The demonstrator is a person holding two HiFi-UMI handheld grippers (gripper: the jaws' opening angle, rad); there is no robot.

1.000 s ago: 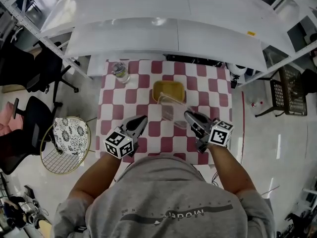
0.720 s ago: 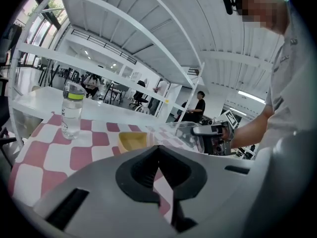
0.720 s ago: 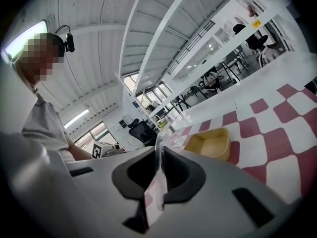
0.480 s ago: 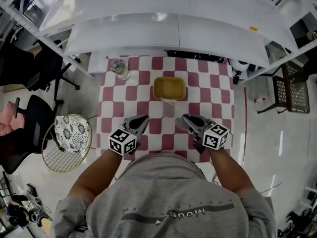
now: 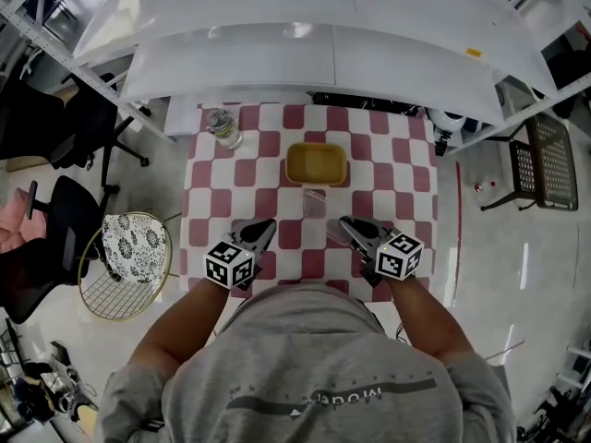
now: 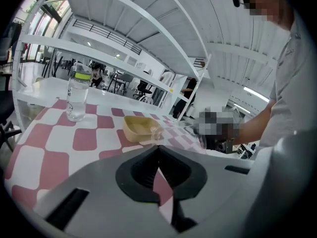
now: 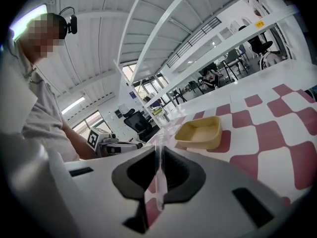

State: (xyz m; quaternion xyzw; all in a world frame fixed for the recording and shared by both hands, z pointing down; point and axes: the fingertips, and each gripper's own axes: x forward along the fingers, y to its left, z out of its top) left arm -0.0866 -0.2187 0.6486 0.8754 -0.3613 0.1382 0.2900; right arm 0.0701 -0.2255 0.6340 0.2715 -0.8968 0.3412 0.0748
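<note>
The head view looks steeply down from high over the red-and-white checked table (image 5: 388,185). The low cameras on the left gripper (image 5: 263,227) and right gripper (image 5: 343,225) face far across it from its near edge. All three views share the shallow yellow plastic tray (image 5: 316,164).

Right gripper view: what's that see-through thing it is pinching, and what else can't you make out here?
Clear thing in the right gripper: edge-on in the right gripper view, nearly invisible against the checked table in the head view; cup or bag, cannot tell.
Bottle: label too small in the head view.
Table's near edge: hidden by the person's body in the head view.
</note>
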